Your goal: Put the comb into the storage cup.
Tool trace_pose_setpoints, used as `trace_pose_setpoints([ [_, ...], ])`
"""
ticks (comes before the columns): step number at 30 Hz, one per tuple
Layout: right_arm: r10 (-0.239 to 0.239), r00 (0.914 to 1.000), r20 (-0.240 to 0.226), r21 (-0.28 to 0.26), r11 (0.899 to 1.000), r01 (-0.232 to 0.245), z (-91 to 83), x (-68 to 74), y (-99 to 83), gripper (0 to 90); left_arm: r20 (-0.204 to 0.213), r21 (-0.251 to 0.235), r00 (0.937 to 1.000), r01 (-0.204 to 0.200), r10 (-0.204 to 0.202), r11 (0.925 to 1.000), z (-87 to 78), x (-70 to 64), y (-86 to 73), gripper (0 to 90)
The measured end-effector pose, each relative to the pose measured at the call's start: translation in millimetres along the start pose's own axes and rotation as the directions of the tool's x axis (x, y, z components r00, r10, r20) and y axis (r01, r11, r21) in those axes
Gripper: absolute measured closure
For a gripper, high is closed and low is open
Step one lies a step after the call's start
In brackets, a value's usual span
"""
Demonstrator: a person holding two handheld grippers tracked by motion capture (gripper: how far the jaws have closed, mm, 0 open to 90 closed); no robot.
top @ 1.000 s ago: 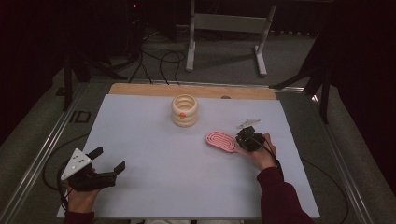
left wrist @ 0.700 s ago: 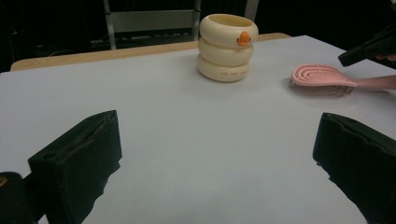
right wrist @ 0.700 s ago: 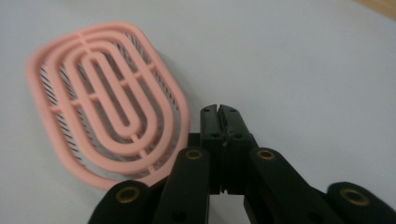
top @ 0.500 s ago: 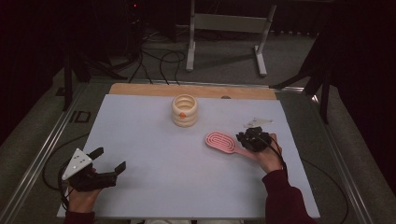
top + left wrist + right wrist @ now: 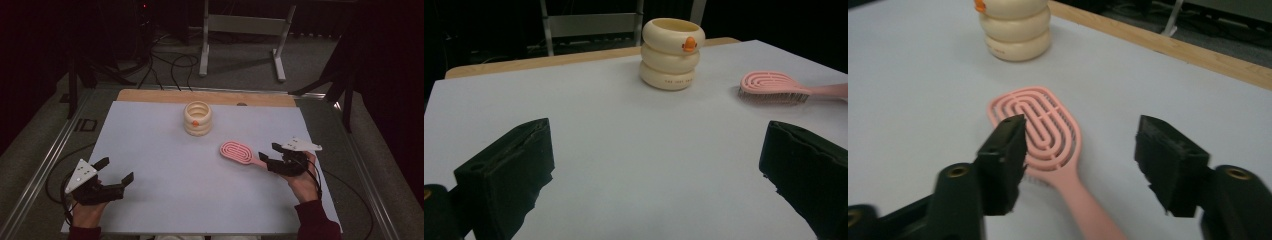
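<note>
Pink hairbrush flat on the white table, right of and nearer than the cream ringed cup. Right gripper at the handle, jaws spread wide astride it, not clamped. Left gripper far left of the cup, jaws apart, holding nothing.

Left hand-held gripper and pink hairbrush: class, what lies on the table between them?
Nothing: in the high view, bare white table separates the left hand-held gripper from the pink hairbrush.
</note>
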State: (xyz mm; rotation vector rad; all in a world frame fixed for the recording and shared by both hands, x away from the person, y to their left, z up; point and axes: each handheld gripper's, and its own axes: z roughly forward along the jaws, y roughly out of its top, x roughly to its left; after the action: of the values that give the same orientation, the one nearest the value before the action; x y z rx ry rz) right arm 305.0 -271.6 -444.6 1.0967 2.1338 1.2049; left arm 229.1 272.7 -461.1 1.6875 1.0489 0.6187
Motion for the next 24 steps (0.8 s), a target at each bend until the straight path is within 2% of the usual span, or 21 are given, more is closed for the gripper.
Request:
trace_pose_setpoints([
  [4, 0.002, 1.0, -0.002, -0.022, 1.0, -0.002, -6.9, 2.9, -5.6, 31.3, 0.0, 0.0, 1.0, -0.001, 0.001, 1.0, -0.3, 0.1, 0.2, 1.5],
  [5, 0.009, 1.0, -0.001, -0.052, 0.999, -0.009, -16.5, 6.6, -14.4, 24.6, -0.001, 0.0, 1.0, -0.002, 0.002, 1.0, -0.5, 0.0, 0.3, 1.5],
  [8, 0.029, 0.9993, 0.024, -0.082, 0.996, -0.027, -24.3, 8.8, -22.9, 12.3, -0.001, -0.001, 1.0, -0.002, 0.002, 1.0, -0.2, -0.5, 0.4, 1.4],
  [12, 0.043, 0.9977, 0.053, -0.119, 0.992, -0.037, -32.4, 8.5, -34.1, 9.1, -0.001, -0.001, 1.0, -0.006, 0.006, 1.0, -0.3, -0.8, 0.8, 1.2],
  [18, 0.039, 0.9985, 0.039, -0.15, 0.988, -0.032, -38.9, 9.7, -45.5, 9.1, -0.002, -0.003, 1.0, -0.008, 0.008, 1.0, -0.3, -0.7, 0.7, 1.0],
  [24, 0.059, 0.9976, 0.036, -0.166, 0.985, -0.052, -48.4, 9.2, -55.3, 9.1, 0.005, -0.006, 0.9999, -0.013, 0.013, 0.9999, 1.0, -2.2, 0.2, 0.8],
])
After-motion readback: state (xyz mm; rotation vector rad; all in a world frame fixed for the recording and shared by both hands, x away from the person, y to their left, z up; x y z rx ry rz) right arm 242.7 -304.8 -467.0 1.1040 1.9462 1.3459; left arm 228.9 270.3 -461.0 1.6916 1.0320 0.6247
